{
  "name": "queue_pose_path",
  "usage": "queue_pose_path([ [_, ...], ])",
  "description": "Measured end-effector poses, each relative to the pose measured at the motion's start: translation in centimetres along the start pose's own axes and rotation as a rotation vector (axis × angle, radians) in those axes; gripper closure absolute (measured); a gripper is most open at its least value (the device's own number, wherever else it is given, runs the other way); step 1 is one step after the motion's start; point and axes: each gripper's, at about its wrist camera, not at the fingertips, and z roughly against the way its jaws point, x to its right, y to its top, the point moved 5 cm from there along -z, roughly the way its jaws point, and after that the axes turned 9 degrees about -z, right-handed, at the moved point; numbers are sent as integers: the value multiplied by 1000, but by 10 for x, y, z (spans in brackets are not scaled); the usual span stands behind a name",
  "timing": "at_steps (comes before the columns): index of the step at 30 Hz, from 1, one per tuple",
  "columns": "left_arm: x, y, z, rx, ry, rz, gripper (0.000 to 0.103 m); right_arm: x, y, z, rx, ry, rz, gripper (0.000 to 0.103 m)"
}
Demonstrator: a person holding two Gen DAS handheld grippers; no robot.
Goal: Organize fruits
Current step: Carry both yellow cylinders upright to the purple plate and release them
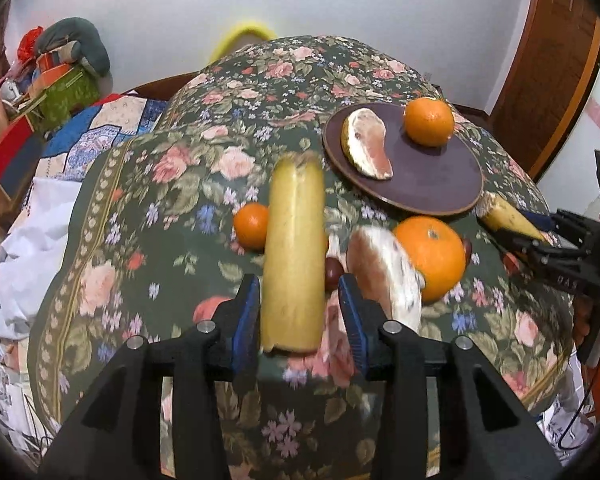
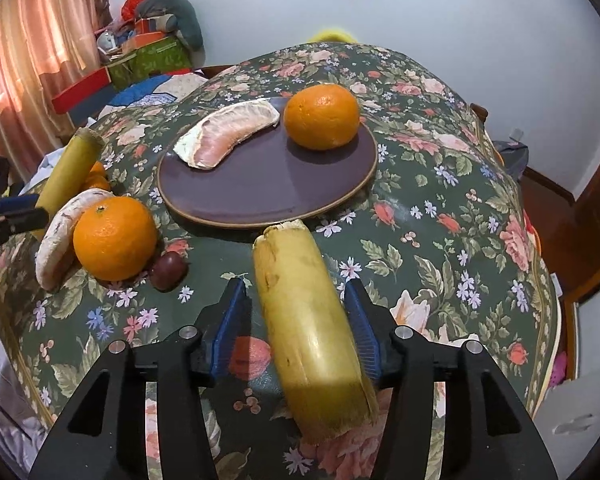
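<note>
A yellow stalk piece (image 1: pixel 294 256) lies between the fingers of my left gripper (image 1: pixel 298 304); the jaws stand apart beside it with small gaps. A second yellow stalk piece (image 2: pixel 308 316) lies between the fingers of my right gripper (image 2: pixel 296 312), leaning on the right finger, with a gap on the left. A brown plate (image 2: pixel 260 184) holds a pomelo segment (image 2: pixel 228 136) and an orange (image 2: pixel 322 116). On the cloth lie another orange (image 2: pixel 114 238), another pomelo segment (image 2: pixel 56 240), a small dark fruit (image 2: pixel 167 270) and a small orange (image 1: pixel 252 226).
The round table wears a dark floral cloth (image 2: pixel 440 220) that drops off at the near edge. A bed with a quilt (image 1: pixel 92 132) and piled boxes (image 1: pixel 56 92) stands to the left. A wooden door (image 1: pixel 552 72) is at the right.
</note>
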Motion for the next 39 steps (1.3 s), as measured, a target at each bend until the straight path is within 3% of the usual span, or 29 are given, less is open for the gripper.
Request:
queue_pose_path([
  [11, -15, 23, -30, -17, 21, 40, 62, 3, 0, -4, 5, 30, -17, 61],
  [21, -22, 30, -28, -2, 23, 72, 67, 11, 7, 9, 35, 75, -78, 66],
  [39, 7, 64, 41, 189, 29, 13, 69, 10, 40, 57, 174, 102, -105, 68],
])
